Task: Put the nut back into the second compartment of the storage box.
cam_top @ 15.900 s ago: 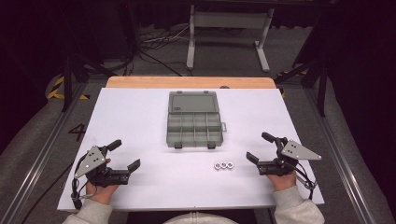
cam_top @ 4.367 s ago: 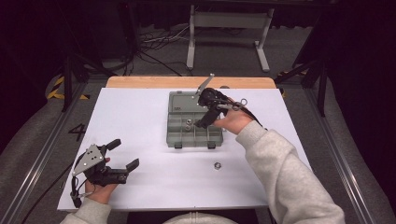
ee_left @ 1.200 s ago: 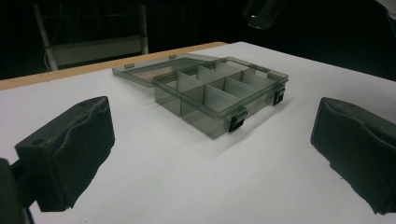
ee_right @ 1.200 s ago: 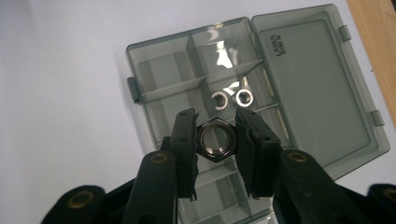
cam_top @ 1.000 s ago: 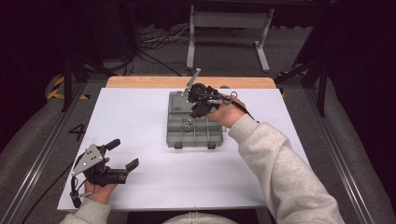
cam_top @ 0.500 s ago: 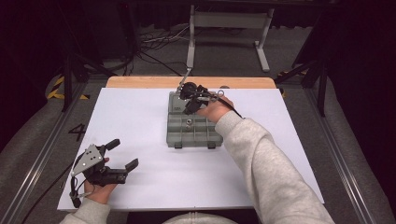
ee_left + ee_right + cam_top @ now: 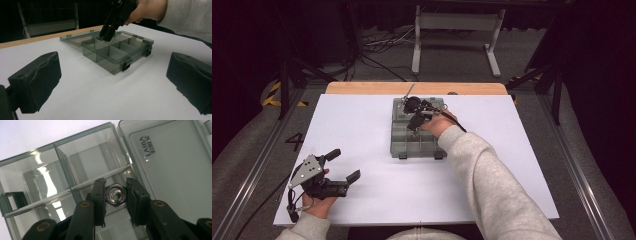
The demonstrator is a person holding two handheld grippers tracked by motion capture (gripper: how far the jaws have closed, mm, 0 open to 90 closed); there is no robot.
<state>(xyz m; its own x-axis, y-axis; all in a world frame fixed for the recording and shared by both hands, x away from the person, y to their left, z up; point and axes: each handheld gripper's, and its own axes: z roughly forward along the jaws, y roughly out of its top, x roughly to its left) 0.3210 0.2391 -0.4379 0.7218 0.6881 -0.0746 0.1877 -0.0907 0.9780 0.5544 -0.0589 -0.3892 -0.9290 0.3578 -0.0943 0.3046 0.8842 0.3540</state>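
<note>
A grey see-through compartment box (image 7: 418, 145) lies open at the table's middle back, its lid (image 7: 170, 157) folded flat behind it. My right gripper (image 7: 413, 126) points down into a back compartment on the box's left side, shut on a small metal hex nut (image 7: 115, 194) held between its fingers (image 7: 98, 192). In the left gripper view the same right gripper (image 7: 108, 37) dips into the box (image 7: 112, 53). My left gripper (image 7: 345, 165) rests on the white table near the front left corner, open, with nothing between its pads (image 7: 37, 80).
The white table sheet (image 7: 362, 125) ends in a wooden strip (image 7: 362, 88) at the back. Beyond it stand a metal frame (image 7: 457, 30) and floor cables. My right forearm in a grey sleeve (image 7: 492, 185) crosses the table's front right.
The right gripper has shifted left and back over the box and dropped lower into it. The loose nuts that lay on the table in front of the box are gone. The left gripper has stayed put.
</note>
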